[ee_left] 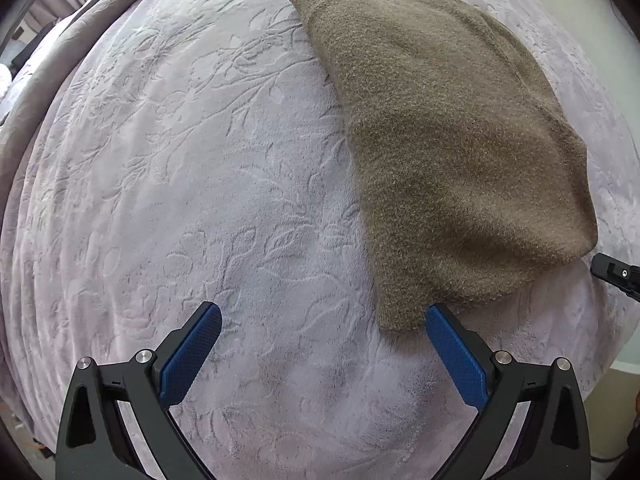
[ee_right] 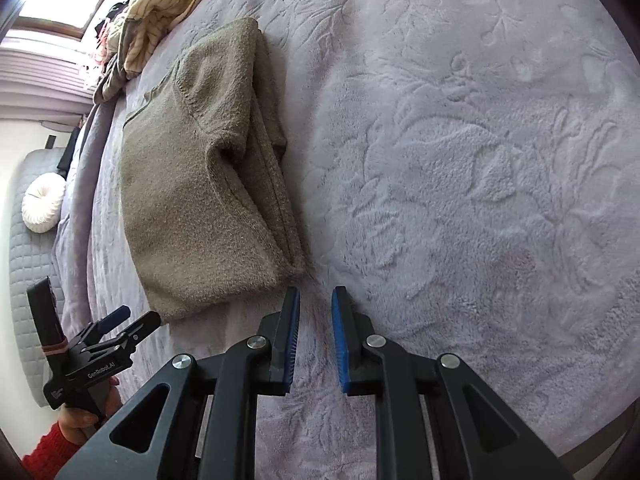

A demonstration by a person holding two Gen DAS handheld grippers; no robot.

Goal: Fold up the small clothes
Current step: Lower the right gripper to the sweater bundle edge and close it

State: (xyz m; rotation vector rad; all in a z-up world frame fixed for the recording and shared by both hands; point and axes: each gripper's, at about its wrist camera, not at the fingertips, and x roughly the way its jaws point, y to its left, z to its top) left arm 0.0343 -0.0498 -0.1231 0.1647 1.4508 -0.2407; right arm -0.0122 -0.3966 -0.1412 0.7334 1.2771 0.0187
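Your left gripper has its blue fingers spread wide over bare blanket, holding nothing, with one pad just at the lower corner of the brown knitted garment. Your right gripper has its fingers close together with only a narrow gap, and nothing sits between them; they point at the blanket just below the garment's near corner. The garment lies flat and already folded over in the upper right of the left view, and left of centre in the right view. Judging by its fuzzy knit, it is light, soft and floppy, so it will likely sag and slide apart unless you pinch all stacked layers at a corner or along the thick folded edge. Only the right view shows those stacked layers along the garment's right side, a heap of striped clothes at upper left, and your hand in a red sleeve. The left view shows the garment's flat top face instead.
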